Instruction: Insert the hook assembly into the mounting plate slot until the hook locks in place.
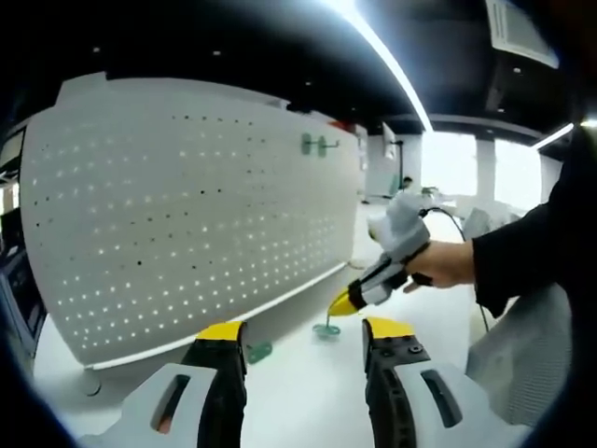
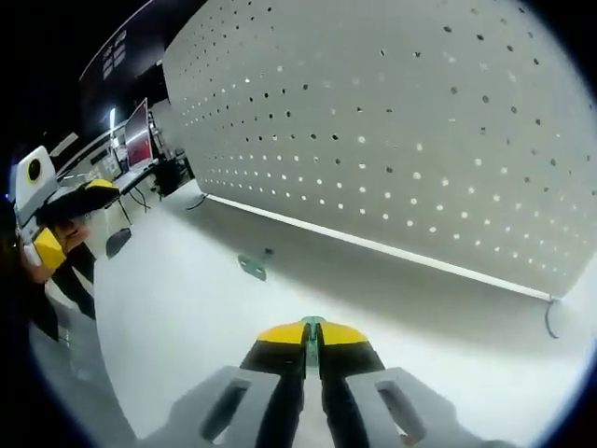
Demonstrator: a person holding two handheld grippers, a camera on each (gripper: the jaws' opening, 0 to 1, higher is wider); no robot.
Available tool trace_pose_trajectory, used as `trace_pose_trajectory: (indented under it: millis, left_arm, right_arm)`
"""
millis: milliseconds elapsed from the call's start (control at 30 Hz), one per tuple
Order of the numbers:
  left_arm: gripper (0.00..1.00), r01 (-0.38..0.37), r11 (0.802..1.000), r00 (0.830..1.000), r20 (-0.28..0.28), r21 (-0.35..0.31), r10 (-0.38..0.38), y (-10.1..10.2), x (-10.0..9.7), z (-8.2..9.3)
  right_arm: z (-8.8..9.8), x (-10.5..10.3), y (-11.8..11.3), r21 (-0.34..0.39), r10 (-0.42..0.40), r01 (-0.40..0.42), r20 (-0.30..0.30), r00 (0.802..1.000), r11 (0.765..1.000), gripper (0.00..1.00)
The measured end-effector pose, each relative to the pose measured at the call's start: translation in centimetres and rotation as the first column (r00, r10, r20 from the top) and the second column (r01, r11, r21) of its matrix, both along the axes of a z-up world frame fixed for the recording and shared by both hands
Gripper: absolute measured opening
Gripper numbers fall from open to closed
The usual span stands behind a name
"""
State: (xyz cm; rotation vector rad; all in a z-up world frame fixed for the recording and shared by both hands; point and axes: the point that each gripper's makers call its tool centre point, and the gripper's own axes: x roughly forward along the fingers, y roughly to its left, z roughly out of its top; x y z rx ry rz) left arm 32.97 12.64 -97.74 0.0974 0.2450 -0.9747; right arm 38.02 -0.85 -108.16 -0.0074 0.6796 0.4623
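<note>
Between the right tool's [image 2: 312,338] tips: green hook [image 2: 312,324].

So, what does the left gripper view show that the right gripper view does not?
Left gripper view only: a green hook already mounted high on the pegboard, a person's hand holding the right gripper, and the left gripper's own jaws standing open.

Right gripper view only: the right gripper from behind, shut on a thin green hook piece, and monitors far off.

Both share: the white pegboard, the white table and a loose green piece lying on it.
</note>
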Motion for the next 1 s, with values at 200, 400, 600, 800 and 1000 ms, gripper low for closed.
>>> trace_pose_trajectory:
  millis: [200, 400, 600, 800, 1000]
  left_arm:
    - [0.50, 0.057, 0.998, 0.998, 0.008, 0.037, -0.057, -0.6, -0.7, -0.1]
    - [0.50, 0.114, 0.990, 0.993, 0.008, 0.082, -0.115, -0.6, -1.4, -0.5]
    - [0.50, 0.199, 0.970, 0.980, -0.013, 0.143, -0.199, -0.1, -2.6, -1.7]
    - [0.50, 0.259, 0.949, 0.966, -0.045, 0.180, -0.255, 0.4, -3.3, -2.8]
    - [0.50, 0.322, 0.929, 0.947, -0.071, 0.182, -0.314, 0.2, -4.2, -3.6]
  right_arm:
    - [1.9, -0.8, 2.9, 0.041, 0.125, -0.126, 0.035, 0.992, 0.991, 0.01]
    - [3.6, -2.4, 6.0, 0.069, 0.281, -0.285, 0.064, 0.958, 0.956, 0.01]
    - [4.6, -4.9, 9.0, 0.070, 0.461, -0.466, 0.071, 0.884, 0.882, 0.01]
    - [5.5, -6.5, 10.6, 0.081, 0.551, -0.557, 0.087, 0.830, 0.827, 0.01]
    - [6.5, -8.3, 11.9, 0.084, 0.642, -0.650, 0.110, 0.759, 0.755, 0.01]
